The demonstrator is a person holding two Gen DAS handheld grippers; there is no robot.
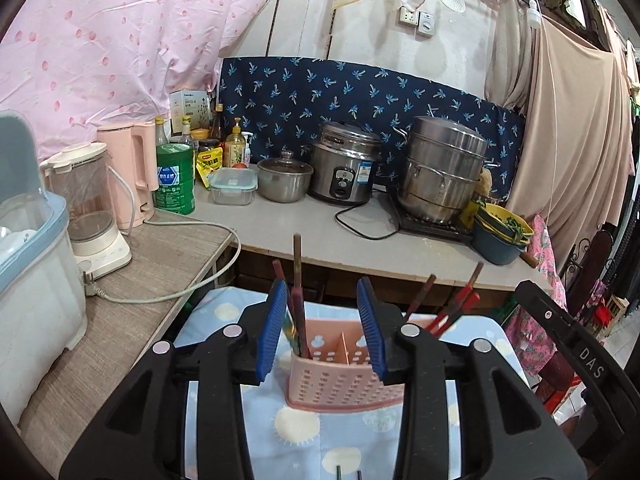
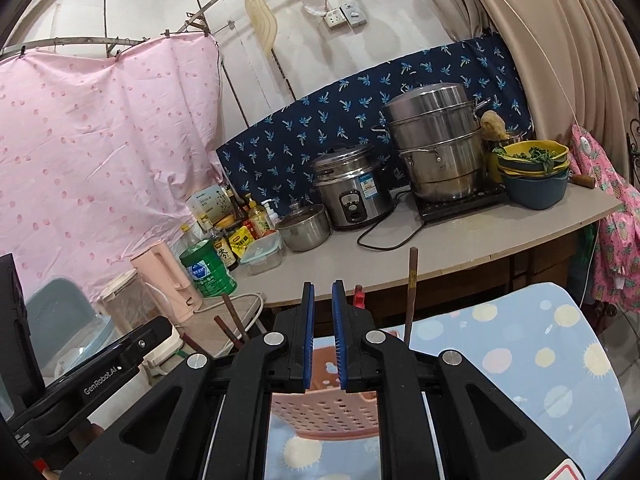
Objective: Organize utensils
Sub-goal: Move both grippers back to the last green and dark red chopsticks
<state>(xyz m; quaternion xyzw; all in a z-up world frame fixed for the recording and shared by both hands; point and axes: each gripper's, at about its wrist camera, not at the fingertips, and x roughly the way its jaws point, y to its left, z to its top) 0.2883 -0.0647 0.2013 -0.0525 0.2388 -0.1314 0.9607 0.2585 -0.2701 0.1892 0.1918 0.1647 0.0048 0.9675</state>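
Note:
A pink perforated utensil holder (image 1: 340, 380) stands on a blue spotted cloth (image 1: 304, 440). Dark red and brown chopsticks (image 1: 298, 304) stand in its left compartment, and more chopsticks (image 1: 452, 304) lean in its right one. My left gripper (image 1: 326, 328) is open, its blue pads on either side of the holder's top, holding nothing. In the right wrist view the holder (image 2: 324, 404) sits below my right gripper (image 2: 322, 332). Its pads stand a narrow gap apart with nothing between them. One brown chopstick (image 2: 411, 292) stands upright to the right of it.
A counter (image 1: 320, 236) behind holds a rice cooker (image 1: 344, 168), steamer pot (image 1: 440, 168), small lidded pot (image 1: 284, 178), bottles and a green canister (image 1: 174, 180). A kettle (image 1: 132, 172), a blender (image 1: 88, 208) and a plastic bin (image 1: 28, 280) stand at left.

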